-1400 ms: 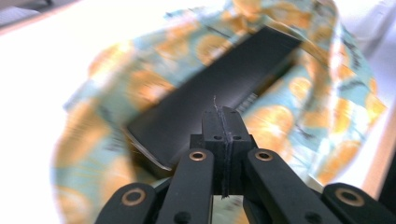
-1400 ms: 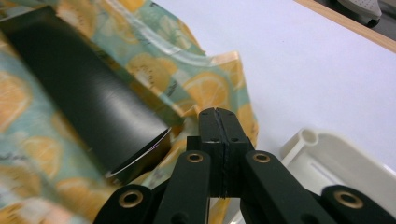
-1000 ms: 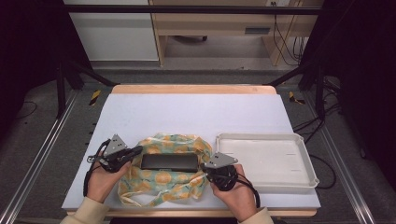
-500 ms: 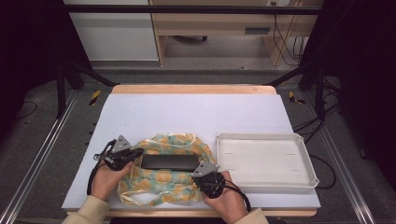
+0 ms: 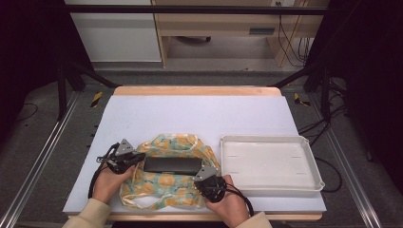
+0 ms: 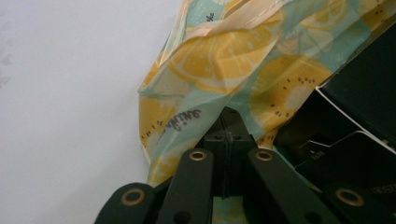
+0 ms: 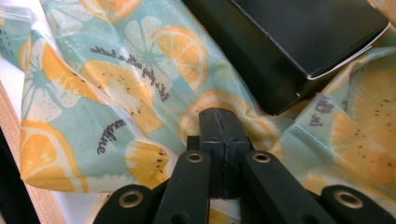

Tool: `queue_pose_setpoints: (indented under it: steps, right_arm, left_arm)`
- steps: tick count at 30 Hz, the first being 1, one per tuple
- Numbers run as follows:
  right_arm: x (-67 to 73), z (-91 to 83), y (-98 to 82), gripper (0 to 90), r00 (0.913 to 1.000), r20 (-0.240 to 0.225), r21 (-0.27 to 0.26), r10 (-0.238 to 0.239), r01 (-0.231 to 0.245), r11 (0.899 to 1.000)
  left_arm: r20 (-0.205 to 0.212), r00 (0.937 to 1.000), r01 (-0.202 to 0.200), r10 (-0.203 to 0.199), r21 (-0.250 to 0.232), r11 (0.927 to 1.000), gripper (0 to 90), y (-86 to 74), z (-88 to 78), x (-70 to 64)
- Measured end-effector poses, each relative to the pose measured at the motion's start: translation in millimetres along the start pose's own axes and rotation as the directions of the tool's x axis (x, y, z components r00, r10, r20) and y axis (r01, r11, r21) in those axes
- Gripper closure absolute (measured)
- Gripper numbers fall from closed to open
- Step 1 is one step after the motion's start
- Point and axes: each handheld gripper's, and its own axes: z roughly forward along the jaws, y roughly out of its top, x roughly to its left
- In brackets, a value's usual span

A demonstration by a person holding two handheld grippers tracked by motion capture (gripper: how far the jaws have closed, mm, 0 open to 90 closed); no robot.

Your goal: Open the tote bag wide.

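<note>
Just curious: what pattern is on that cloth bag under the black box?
Orange citrus slices on pale teal, with small script lettering; the bag shows best in the right gripper view.

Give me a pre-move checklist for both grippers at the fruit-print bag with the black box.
1. Left gripper jaws shut at the fruit-print bag: ok.
2. Right gripper jaws shut at the bag: ok.
3. Fabric actually pinched by either: cannot tell.
4. Black box resting on the bag between the grippers: ok.
5. White tray empty, apart from the bag: ok.
6. Bag fully on the table: ok.
</note>
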Motion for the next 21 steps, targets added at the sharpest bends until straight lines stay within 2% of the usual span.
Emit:
queue_pose_setpoints:
  steps: [4,8,15,17,21]
  right_arm:
    - [-0.9,-0.1,-0.7,90.0,1.0000,-0.002,-0.003,0.001,-0.001,1.000]
    - [-1.0,-1.9,-1.7,90.0,1.0000,0.000,-0.020,-0.003,0.003,1.000]
    - [-4.4,-18.5,-1.1,90.0,1.0000,0.008,-0.105,0.001,0.000,0.995]
    - [-4.8,-25.5,-0.2,90.0,0.9999,0.013,-0.140,0.000,0.002,0.990]
    - [-7.7,-34.3,0.8,90.0,0.9995,0.031,-0.184,0.006,-0.001,0.983]
  left_arm:
    - [-0.008,1.0000,-0.006,0.006,0.005,1.0000,90.0,-0.3,0.8,-1.8]
    - [-0.009,0.9999,0.006,-0.006,-0.011,0.9999,90.0,0.2,-2.2,-2.0]
    - [0.006,0.9987,0.052,-0.051,-0.100,0.9936,90.0,2.2,-25.9,-5.1]
    - [0.003,0.9981,0.062,-0.062,-0.140,0.9883,90.0,2.3,-36.7,-7.6]
    - [-0.005,0.9981,0.059,-0.061,-0.181,0.9818,90.0,3.1,-49.3,-11.2]
